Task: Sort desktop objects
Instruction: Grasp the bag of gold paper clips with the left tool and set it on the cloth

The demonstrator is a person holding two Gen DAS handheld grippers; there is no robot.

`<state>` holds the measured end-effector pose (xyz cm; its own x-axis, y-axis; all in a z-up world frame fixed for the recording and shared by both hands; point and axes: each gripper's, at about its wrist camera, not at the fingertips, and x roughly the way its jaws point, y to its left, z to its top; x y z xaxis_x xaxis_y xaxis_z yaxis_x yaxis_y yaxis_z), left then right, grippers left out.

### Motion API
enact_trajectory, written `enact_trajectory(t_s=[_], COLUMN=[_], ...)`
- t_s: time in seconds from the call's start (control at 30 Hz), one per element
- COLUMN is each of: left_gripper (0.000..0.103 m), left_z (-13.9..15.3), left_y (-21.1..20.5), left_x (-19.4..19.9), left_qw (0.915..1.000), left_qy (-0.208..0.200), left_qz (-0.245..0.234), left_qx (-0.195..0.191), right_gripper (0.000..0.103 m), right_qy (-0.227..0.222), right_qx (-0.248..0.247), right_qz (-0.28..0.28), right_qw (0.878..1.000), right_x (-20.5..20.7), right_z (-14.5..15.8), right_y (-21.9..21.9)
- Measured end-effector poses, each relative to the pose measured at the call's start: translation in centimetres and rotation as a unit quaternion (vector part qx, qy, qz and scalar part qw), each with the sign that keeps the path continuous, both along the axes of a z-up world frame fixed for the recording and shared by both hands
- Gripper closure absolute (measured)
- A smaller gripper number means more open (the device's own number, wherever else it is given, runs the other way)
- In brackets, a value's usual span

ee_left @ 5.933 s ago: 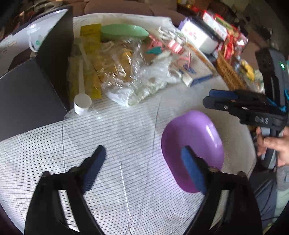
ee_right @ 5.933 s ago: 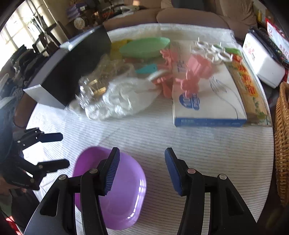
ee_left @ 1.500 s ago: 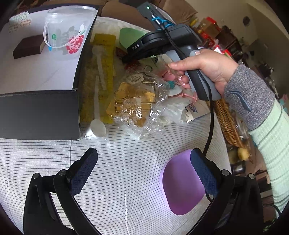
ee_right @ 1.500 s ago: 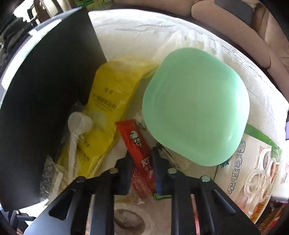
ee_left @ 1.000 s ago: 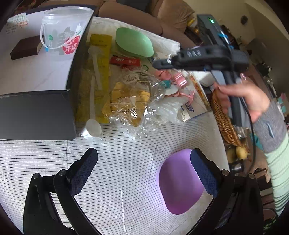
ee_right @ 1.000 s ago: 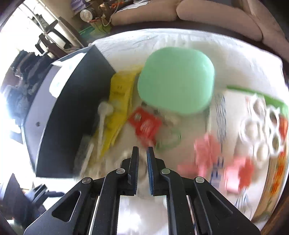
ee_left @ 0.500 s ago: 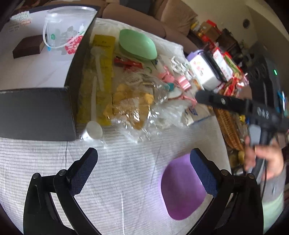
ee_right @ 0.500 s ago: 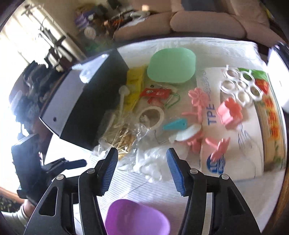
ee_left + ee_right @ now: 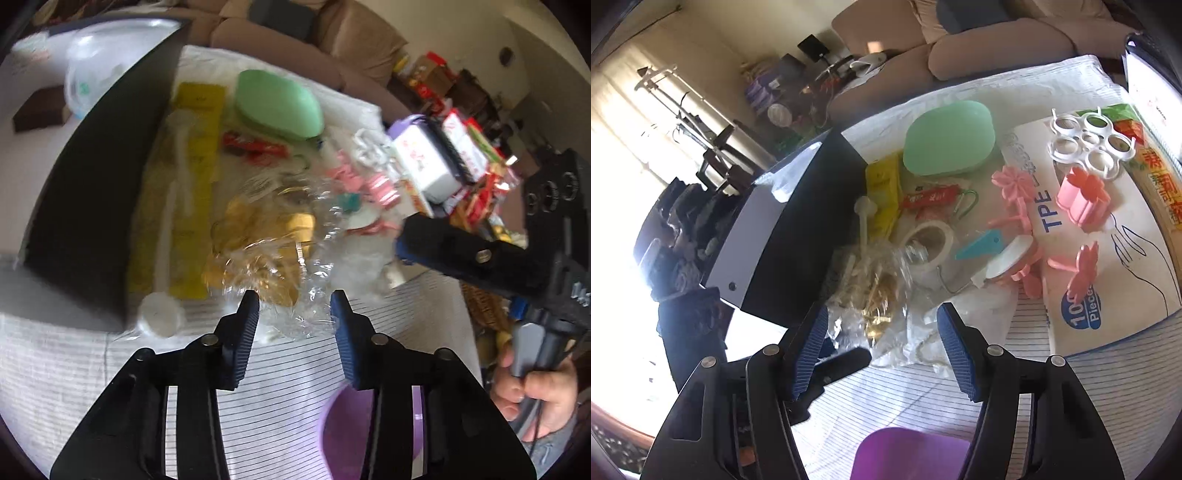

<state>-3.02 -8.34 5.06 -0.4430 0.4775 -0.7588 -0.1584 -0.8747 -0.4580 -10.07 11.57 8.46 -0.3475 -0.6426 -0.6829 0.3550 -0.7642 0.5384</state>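
While my left gripper [image 9: 293, 312] narrows, empty, beside the clear bag [image 9: 273, 243], I should pinch one loose fold.

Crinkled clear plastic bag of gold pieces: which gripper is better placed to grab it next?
Left. The left gripper has narrowed jaws right at the crinkled clear plastic bag of gold pieces; the right gripper sits back, empty.

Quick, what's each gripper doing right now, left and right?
Left gripper: jaws have just been closing, open and empty, right at the clear plastic bag.
Right gripper: just been opening, open, holding nothing.
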Motion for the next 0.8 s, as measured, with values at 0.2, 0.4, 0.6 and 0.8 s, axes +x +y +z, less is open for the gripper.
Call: enact_trajectory(t_s=[0.2, 0.4, 0.6, 0.8], left_gripper=[0.075, 0.077, 0.079, 0.076], left_z=[0.3, 0.3, -0.1, 2.1], left_y=[-1.1, -1.8, -4.8, -6.8], left_x=[0.3, 3.8, 6.2, 6.6], left_qw=[0.9986, 0.9979, 0.9957, 0.9977], left_qy=[-0.020, -0.040, -0.051, -0.036], left_qz=[-0.012, -0.049, -0.037, -0.028], left_qx=[0.048, -0.014, -0.068, -0.051], right_gripper=[0.038, 0.032, 0.030, 0.030], right_qy=[-0.003, 0.001, -0.031, -0.095], right_qx=[-0.009, -0.045, -0.026, -0.017], right_qz=[0.000, 0.007, 0.057, 0.153], right_qw=[1.000, 0.999, 0.998, 0.984], right_x=[-0.4, -0.8, -0.7, 1.5], right_z=[0.0, 1.3, 0.0, -3.2], right_y=[1.4, 1.7, -1.6, -6.9])
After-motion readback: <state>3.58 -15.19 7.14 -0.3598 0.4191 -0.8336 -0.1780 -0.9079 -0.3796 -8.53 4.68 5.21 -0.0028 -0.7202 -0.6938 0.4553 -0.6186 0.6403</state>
